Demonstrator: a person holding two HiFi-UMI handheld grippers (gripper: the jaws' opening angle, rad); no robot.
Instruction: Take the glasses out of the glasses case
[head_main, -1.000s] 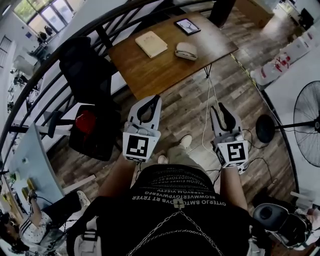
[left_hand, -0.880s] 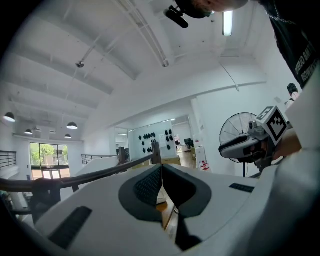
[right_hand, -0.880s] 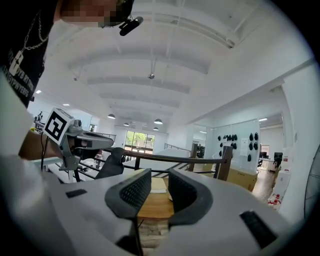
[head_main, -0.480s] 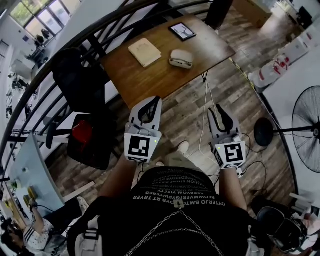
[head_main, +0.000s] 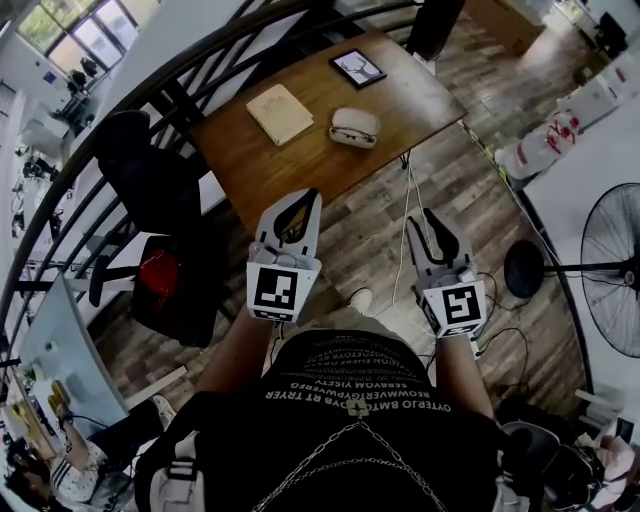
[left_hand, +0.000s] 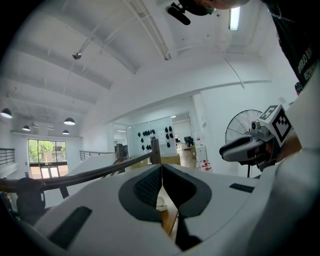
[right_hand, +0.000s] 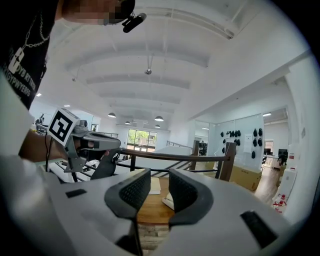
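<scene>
The left claw (head_main: 303, 198) is held with its jaws pressed together, empty. The right claw (head_main: 431, 220) is held with its jaws slightly apart, nothing between them. The glasses case (head_main: 354, 127) is seen shut on the tabletop (head_main: 300, 165), well ahead of both claws.

On table (head_main: 300, 160): glasses case (head_main: 355, 127); notebook (head_main: 279, 113) to its left, tablet (head_main: 358, 67) behind; chair (head_main: 150, 165) left of table.
</scene>
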